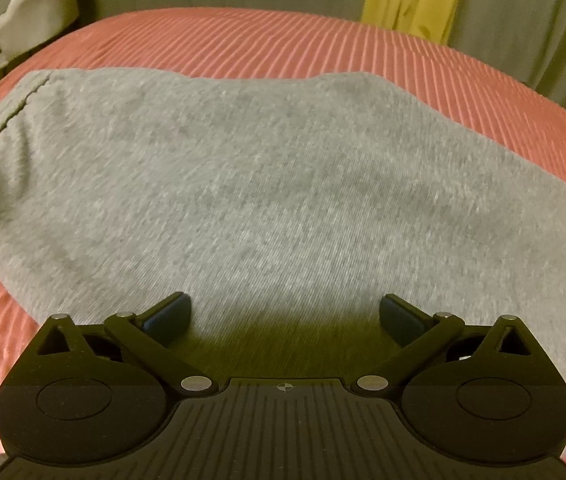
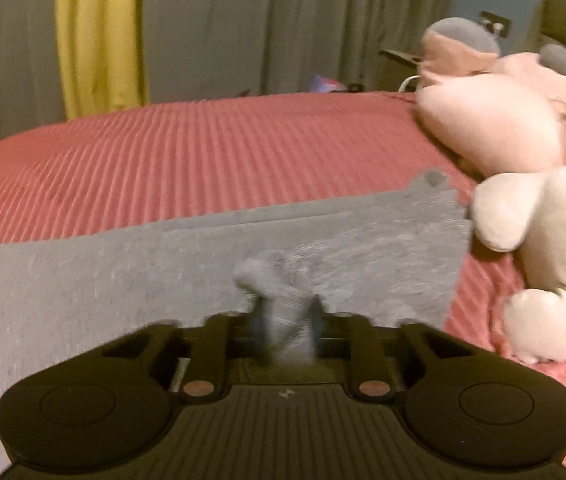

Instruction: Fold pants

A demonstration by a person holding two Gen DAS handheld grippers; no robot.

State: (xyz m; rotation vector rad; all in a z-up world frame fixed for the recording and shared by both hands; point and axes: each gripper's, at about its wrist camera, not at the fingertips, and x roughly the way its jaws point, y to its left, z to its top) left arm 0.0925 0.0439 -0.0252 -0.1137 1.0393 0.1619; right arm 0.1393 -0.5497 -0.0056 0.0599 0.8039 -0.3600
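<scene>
The left gripper [image 1: 285, 314] is right up close to the camera, black and wide, tipped down at the bed. Its two fingers stand far apart with nothing between them. They hang just over the grey pants [image 1: 267, 184]; I cannot tell if they touch the cloth. In this view the pants lie flat and smooth on the pink bed cover [image 1: 323, 48], which has thin stripes. One end of the pants, with a seam and small gathers, is at the far left.

The right gripper [image 2: 285, 314] also tips down. Its fingers are pulled close together and pinch a little bunch of grey pants [image 2: 143, 264] cloth. The bunch stands up between the fingers in a small lump. This picture is blurry. In this view, the pants stretch away to the left, and their far right end has a small tab with a dark dot.

Just past that end sits a cream soft toy [image 2: 551, 256], very near the pants. Behind it lies a pink soft toy [image 2: 495, 120] with grey ears. Grey curtains [image 2: 243, 28] with one yellow strip [image 2: 99, 36] hang behind the bed.
</scene>
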